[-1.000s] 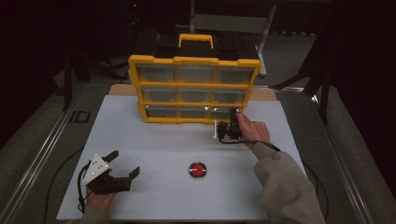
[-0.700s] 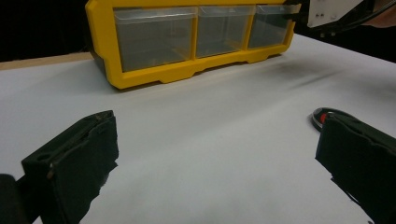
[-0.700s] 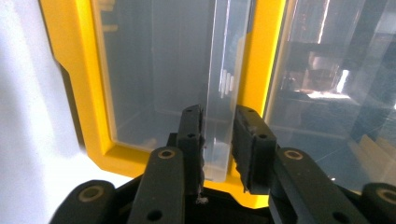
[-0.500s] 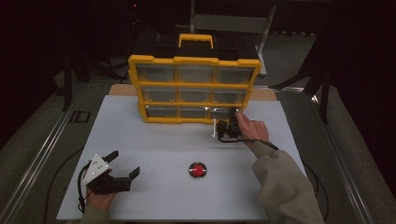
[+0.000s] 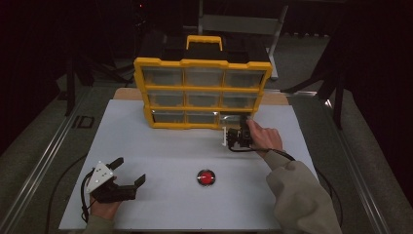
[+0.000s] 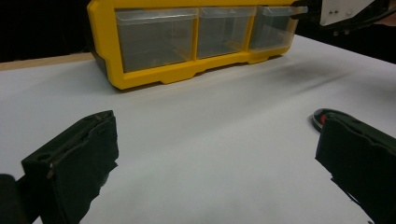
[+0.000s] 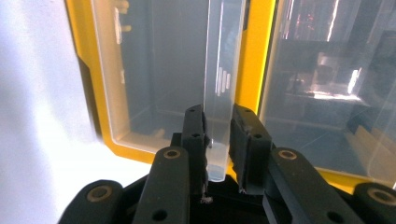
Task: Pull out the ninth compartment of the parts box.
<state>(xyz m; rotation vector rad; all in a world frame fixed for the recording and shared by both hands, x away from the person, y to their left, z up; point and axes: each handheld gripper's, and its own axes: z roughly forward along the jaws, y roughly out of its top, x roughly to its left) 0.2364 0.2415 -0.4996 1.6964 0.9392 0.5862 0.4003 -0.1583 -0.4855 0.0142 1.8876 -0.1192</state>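
at yellow plastic cabinet | right claw seemingly clamped on clear drawer lip | left claw apart

White board: flat, covers the middle of the table, bare over most of its surface. Red round button: lies on the near half of the board, slightly right of centre, well apart from the yellow drawer cabinet at the far edge. Wooden strip: shows beyond the board's far edge, left and right of the cabinet. Metal rail: runs near to far along the left side; a second rail along the right. Mark "ID": on the grey surface left of the board. Grey frame: far background, in the dark.
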